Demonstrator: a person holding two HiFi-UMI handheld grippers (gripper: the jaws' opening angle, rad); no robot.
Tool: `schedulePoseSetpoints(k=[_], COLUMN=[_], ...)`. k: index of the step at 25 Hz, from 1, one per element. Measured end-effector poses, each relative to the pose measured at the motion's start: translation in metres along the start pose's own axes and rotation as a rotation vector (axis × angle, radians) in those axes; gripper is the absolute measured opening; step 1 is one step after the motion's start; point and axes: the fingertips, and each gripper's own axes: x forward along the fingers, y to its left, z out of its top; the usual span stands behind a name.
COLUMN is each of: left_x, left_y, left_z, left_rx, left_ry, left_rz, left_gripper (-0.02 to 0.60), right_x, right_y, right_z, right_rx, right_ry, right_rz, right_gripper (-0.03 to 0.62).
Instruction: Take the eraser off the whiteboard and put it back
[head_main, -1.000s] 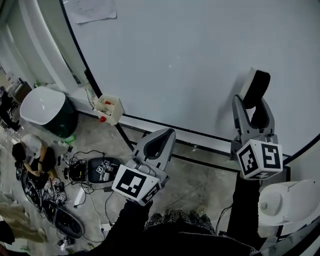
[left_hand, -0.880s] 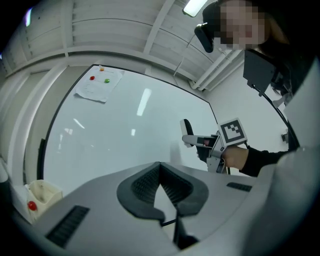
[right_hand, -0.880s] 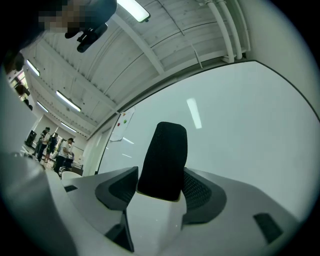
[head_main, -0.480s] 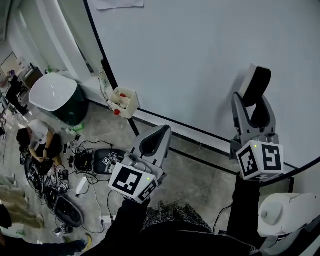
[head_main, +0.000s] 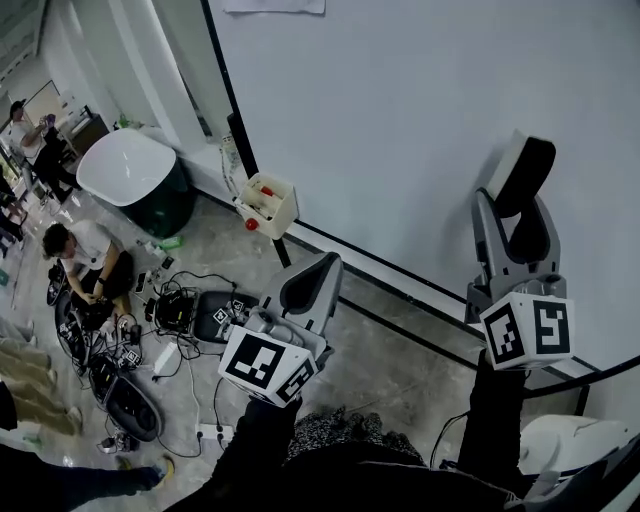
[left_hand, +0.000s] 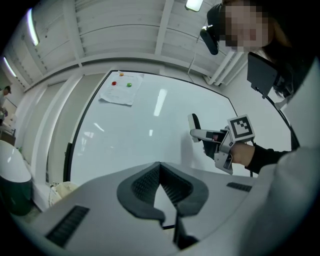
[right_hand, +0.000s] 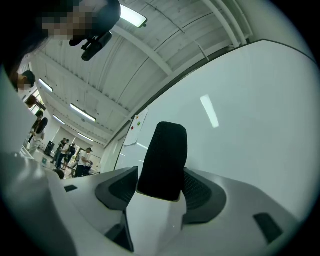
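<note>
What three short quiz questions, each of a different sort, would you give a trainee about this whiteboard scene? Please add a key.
1. True or false: the left gripper holds the eraser.
2. What hangs at an upper corner of the whiteboard? A) a sheet of paper B) a clock C) a towel
3. Fill in: the pad of the eraser held by the right gripper is ____ in colour.

Key: 1 false, the left gripper is shut on nothing and the right gripper holds the eraser; 2 A; 3 black.
</note>
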Motion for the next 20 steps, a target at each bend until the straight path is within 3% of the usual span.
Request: schedulePoseSetpoints(k=[8, 20], left_x=[-0.007, -0.028], left_y=[0.066, 0.212], left_z=[-0.001, 0.005], left_rx=[-0.01, -0.004], left_ry=[-0.02, 0.015], left_rz=[-0.012, -0.154], left_gripper=[0.006, 0.006], right_x=[0.043, 0.108], right_y=[0.054, 0.159], right_z=[-0.013, -0.046], right_rx=[-0.031, -0.027], right_ry=[0.002, 0.025], right_rz=[0.011, -0.159], right_gripper=[0.282, 0.282])
